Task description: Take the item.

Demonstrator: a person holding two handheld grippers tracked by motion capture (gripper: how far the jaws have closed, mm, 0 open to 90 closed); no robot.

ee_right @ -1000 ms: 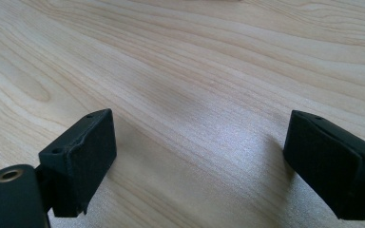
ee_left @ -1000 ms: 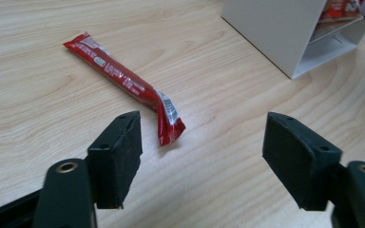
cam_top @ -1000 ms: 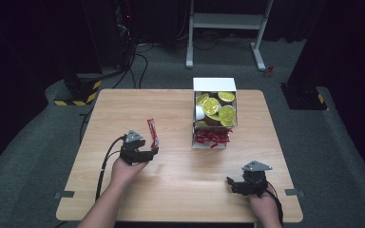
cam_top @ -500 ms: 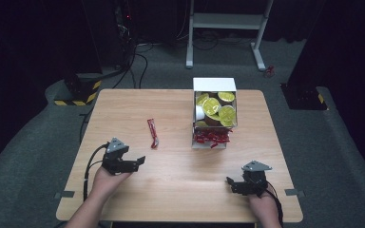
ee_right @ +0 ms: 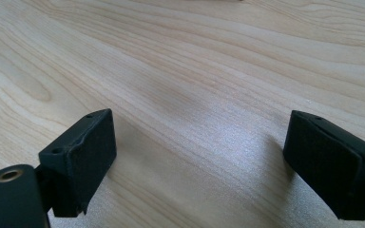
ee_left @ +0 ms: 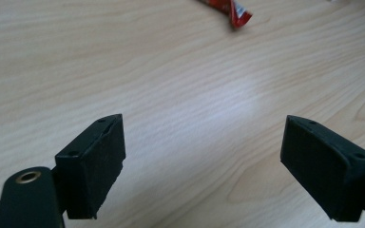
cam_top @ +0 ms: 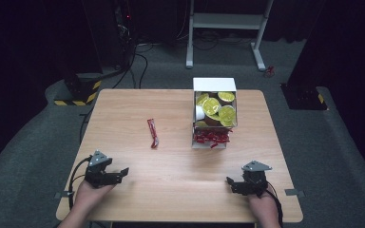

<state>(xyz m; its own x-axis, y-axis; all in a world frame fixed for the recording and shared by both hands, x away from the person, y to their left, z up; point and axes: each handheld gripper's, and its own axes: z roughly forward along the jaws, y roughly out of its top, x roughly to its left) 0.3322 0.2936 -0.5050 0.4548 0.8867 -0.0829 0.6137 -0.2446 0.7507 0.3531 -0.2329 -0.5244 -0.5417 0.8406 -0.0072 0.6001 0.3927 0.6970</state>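
- A red sachet (cam_top: 152,133) is lying flat on the bare wood of the table (cam_top: 138,102), left of the middle, with its long side running roughly away from the person.
- In the left gripper view the near end of the red sachet (ee_left: 235,11) is showing at the top edge, well ahead of the jaws and a little right of the gap's middle.
- The left gripper (cam_top: 123,172) is sitting near the table's front left corner, well apart from the sachet, with its jaws pointing to the right along the table; the person's hand is wrapping its body from below.
- Its jaws are standing wide, having just been opening, and in the left gripper view the left gripper (ee_left: 204,166) is framing nothing but bare wood between its pads.
- The right gripper (cam_top: 229,183) is resting near the front right edge, jaws pointing left, toward the other gripper, with a broad stretch of tabletop lying between the two.
- Its jaws are also standing wide apart; in the right gripper view the right gripper (ee_right: 199,166) is holding nothing, with plain wood grain lying between the pads.
- A white box (cam_top: 214,84) is standing right of the sachet and well apart from it, holding round yellow-lidded cups (cam_top: 212,106) in its far part and a heap of red sachets (cam_top: 211,137) in its near part.
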